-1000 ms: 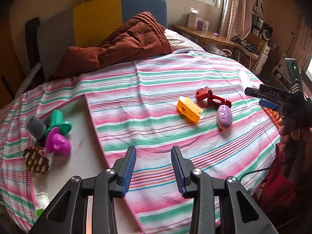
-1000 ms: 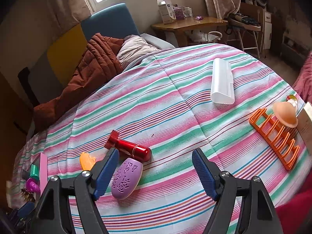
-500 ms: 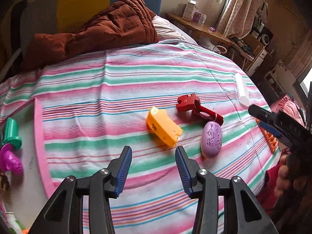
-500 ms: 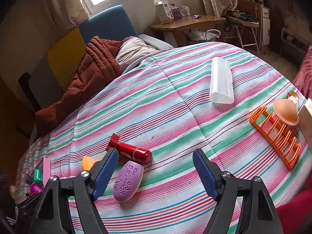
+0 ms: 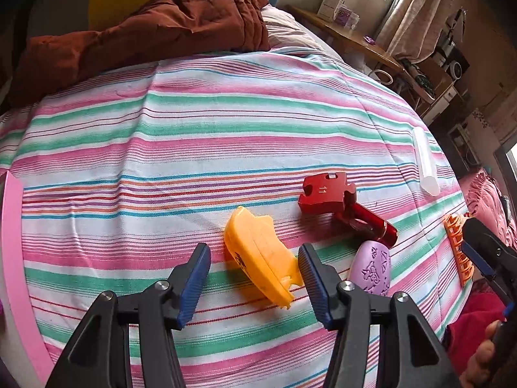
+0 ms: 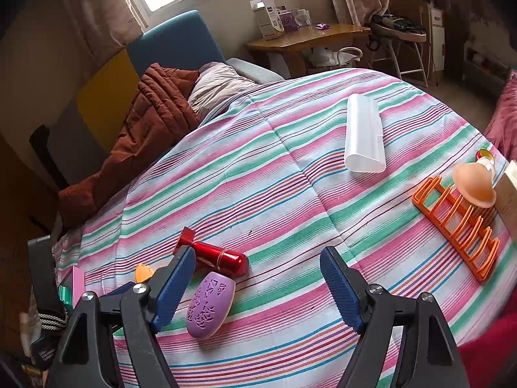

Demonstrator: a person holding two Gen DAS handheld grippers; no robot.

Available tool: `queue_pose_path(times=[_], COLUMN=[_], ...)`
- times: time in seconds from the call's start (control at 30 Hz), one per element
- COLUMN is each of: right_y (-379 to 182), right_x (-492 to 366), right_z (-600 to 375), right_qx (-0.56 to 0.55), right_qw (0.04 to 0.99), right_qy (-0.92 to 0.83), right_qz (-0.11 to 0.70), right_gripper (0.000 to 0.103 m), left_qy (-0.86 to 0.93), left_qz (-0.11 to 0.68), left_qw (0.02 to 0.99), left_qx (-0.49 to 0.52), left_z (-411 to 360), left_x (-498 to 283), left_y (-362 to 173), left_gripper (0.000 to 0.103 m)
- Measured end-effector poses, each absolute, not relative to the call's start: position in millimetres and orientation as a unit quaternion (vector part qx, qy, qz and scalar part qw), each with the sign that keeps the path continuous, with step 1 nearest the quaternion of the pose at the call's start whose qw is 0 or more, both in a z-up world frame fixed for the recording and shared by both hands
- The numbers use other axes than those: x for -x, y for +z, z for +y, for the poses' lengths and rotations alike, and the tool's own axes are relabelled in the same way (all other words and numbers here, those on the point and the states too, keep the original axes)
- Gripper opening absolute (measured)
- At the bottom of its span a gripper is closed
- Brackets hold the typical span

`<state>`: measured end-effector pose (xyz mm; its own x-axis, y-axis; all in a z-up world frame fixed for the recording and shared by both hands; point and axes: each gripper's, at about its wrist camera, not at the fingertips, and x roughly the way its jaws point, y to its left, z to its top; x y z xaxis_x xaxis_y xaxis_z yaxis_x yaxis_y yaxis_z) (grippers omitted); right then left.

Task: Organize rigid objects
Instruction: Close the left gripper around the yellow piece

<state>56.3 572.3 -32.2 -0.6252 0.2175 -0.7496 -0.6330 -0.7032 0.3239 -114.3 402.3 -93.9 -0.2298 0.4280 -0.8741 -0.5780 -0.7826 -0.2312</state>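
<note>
A yellow-orange plastic piece [image 5: 261,255] lies on the striped bedspread. My left gripper [image 5: 253,268] hangs over it with its jaws opening; the piece sits between the blue pads, which do not touch it. Just right of it are a red block [image 5: 326,194] joined to a red cylinder [image 5: 371,223], and a purple embossed oval [image 5: 371,271]. My right gripper [image 6: 258,265] is open and holds nothing. The purple oval [image 6: 211,304] and red cylinder [image 6: 223,257] lie by its left finger.
A white translucent case [image 6: 365,135] lies farther back. An orange rack [image 6: 458,223] and a peach cup [image 6: 473,186] sit at the right edge. A pink-edged board [image 5: 13,242] is at the left. A brown quilt [image 5: 155,29] is piled at the headboard.
My left gripper has swung right, away from the pink-edged board, and come down over the yellow-orange piece, its jaws spreading wider. The right gripper has stayed in place.
</note>
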Motion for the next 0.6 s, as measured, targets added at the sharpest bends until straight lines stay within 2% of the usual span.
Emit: queue_pose_path(times=[0.03, 0.1, 0.2, 0.37, 0.6], right_y=[-33, -34, -38, -47, -51], right_x=[-56, -55, -52, -44, -39], right_z=[573, 573, 571, 564, 555], right_qx=[0.355, 0.358, 0.367, 0.386, 0.399], right_qw=[0.249, 0.247, 0.241, 0.222, 0.213], right_qy=[0.852, 0.851, 0.850, 0.847, 0.850], right_qz=[0.293, 0.293, 0.292, 0.289, 0.270], right_gripper=[0.080, 0.080, 0.080, 0.080, 0.080], left_qy=[0.778, 0.774, 0.777, 0.774, 0.760], left_qz=[0.067, 0.064, 0.082, 0.098, 0.096], left_qw=[0.329, 0.343, 0.352, 0.374, 0.394], left_qx=[0.531, 0.528, 0.516, 0.501, 0.508], left_z=[403, 404, 401, 383, 349], left_x=[114, 112, 104, 87, 66], left_y=[-95, -94, -89, -84, -82], left_gripper=[0.053, 0.040, 0.031, 0.023, 0.023])
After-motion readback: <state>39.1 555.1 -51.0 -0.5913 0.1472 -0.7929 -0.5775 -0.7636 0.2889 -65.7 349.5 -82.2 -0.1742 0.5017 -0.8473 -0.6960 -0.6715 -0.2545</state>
